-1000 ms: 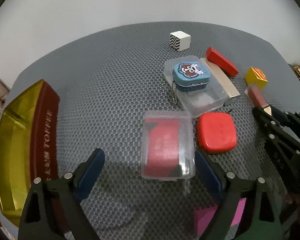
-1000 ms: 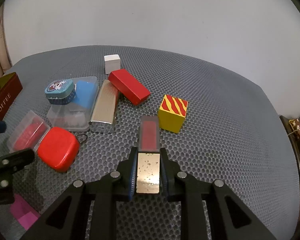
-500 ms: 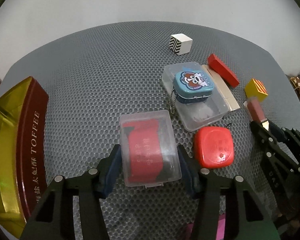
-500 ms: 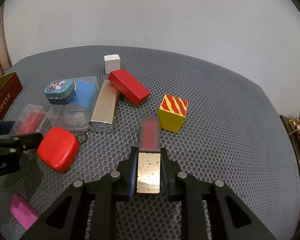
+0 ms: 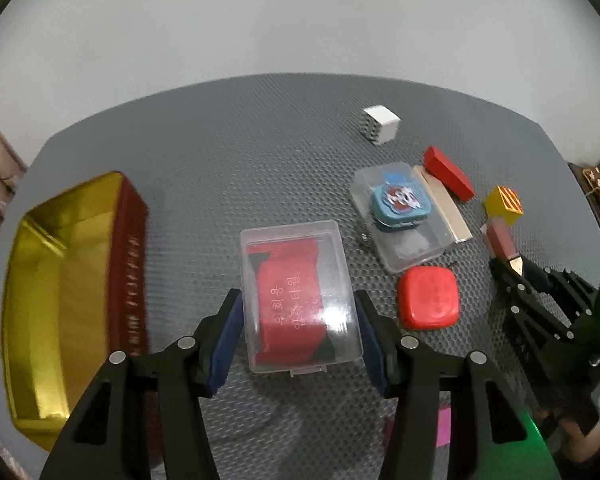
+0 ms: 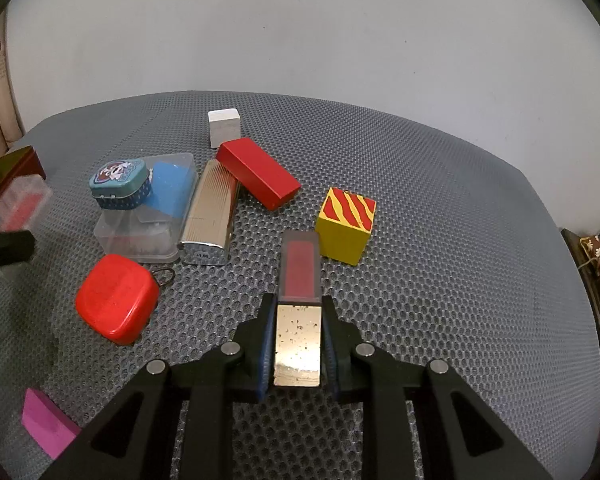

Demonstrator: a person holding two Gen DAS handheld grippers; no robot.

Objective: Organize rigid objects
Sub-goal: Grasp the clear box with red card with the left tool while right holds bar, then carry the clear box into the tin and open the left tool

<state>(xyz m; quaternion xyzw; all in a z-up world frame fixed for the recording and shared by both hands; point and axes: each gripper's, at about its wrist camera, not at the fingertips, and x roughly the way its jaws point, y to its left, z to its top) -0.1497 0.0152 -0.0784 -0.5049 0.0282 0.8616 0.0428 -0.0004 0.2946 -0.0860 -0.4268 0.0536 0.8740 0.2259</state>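
Left wrist view: left gripper [image 5: 298, 338] clamped on the clear plastic case [image 5: 298, 296] with the red insert, blue pads pressed to both long sides, case between the fingers at 6 o'clock. Gold toffee tin [image 5: 64, 300], open, sits at 9 o'clock, near the case but apart. Red rounded box [image 5: 428, 298] at 3 o'clock, just beside the case. Pink block [image 5: 442, 426] at 5 o'clock, mostly hidden behind a finger. Grey honeycomb mat [image 5: 240, 160] under everything.

Right wrist view: right gripper [image 6: 298, 350] closed narrow on the lipstick-like tube [image 6: 300, 300], gold end between the pads, red end pointing to 12. Yellow striped cube [image 6: 346, 224] at 1 o'clock, just beside the tube tip. Silver ribbed case [image 6: 210, 216] at 11 o'clock, lying against the red block [image 6: 258, 178]. Larger clear box [image 6: 148, 224] left of the silver case, blue cartoon tin [image 6: 120, 182] resting on it. White cube [image 6: 224, 126] farthest out at 12.
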